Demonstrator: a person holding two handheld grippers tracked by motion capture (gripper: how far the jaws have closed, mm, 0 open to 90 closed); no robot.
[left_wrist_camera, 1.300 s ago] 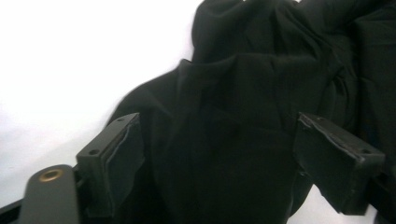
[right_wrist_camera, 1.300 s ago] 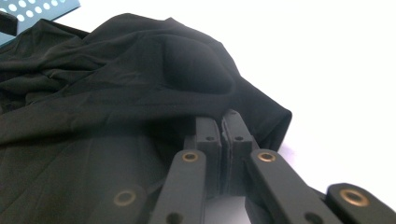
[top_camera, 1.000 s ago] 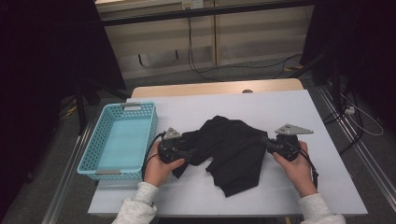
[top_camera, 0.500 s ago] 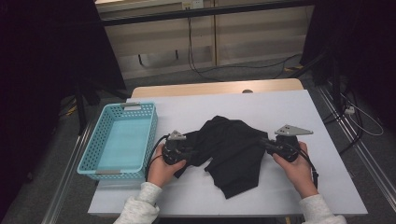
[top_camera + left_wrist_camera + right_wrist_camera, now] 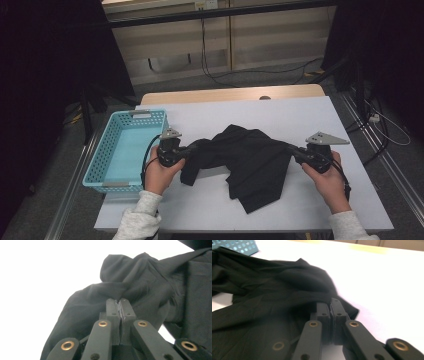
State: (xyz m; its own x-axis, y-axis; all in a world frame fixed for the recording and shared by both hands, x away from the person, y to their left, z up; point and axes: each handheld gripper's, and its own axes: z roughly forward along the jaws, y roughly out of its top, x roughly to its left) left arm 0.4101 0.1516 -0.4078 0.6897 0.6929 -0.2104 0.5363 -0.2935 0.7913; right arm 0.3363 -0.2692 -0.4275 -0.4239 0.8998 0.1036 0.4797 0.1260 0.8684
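Note:
A black garment (image 5: 255,160) lies crumpled on the white table (image 5: 300,115). My left gripper (image 5: 192,149) has just been closing on the garment's left edge. In the left gripper view its jaws (image 5: 120,306) stand together with a fold of the black cloth (image 5: 150,285) pinched between them and raised a little. At the garment's right edge, my right gripper (image 5: 295,152) is shut on the cloth. In the right gripper view, the right gripper (image 5: 330,305) clamps a bunched corner of the garment (image 5: 274,290). A hand holds each gripper.
A light blue plastic basket (image 5: 107,155) stands at the table's left edge, beside my left hand, with nothing seen inside. Bare white tabletop lies behind and in front of the garment. Cables run over the floor beyond the table.
My left gripper reached into the garment's left edge, shut on it and drew it up and slightly left. The right gripper kept still with its grip.

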